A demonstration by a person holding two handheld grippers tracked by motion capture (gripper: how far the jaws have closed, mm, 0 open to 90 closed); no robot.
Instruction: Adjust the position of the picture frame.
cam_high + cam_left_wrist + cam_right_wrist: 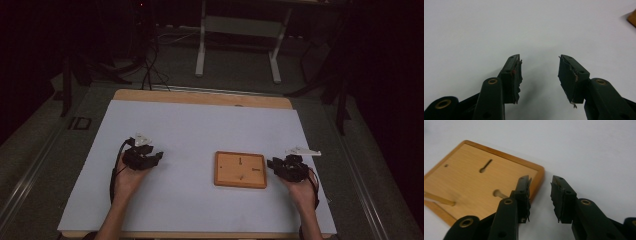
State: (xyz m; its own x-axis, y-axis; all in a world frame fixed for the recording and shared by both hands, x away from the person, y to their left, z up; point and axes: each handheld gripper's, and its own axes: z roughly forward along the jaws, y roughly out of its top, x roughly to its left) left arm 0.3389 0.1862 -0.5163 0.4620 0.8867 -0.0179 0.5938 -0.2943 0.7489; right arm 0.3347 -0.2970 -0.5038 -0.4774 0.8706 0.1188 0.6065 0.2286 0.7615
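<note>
- The wooden board (240, 169) lies flat on the pale worktop (200, 125), at about 4 o'clock from the middle of the sheet and just beside the right claw (275, 164)
- It looks stiff, thin and fairly light, with a smooth raised rim; lying flat, it offers little to pinch, so the rim at its 3 o'clock edge is the likely place to take hold, one jaw over and one under
- The right claw (541, 185) stands open and empty, its jaws straddling the board's (474, 182) near corner without touching it, as far as I can tell
- The left claw (539, 64) is also open and empty, over bare worktop at about 8 o'clock, well apart from the board
- The right gripper view shows keyhole slots (486, 166) cut in the board's face; the high view gives them as faint dark marks but places both hands
</note>
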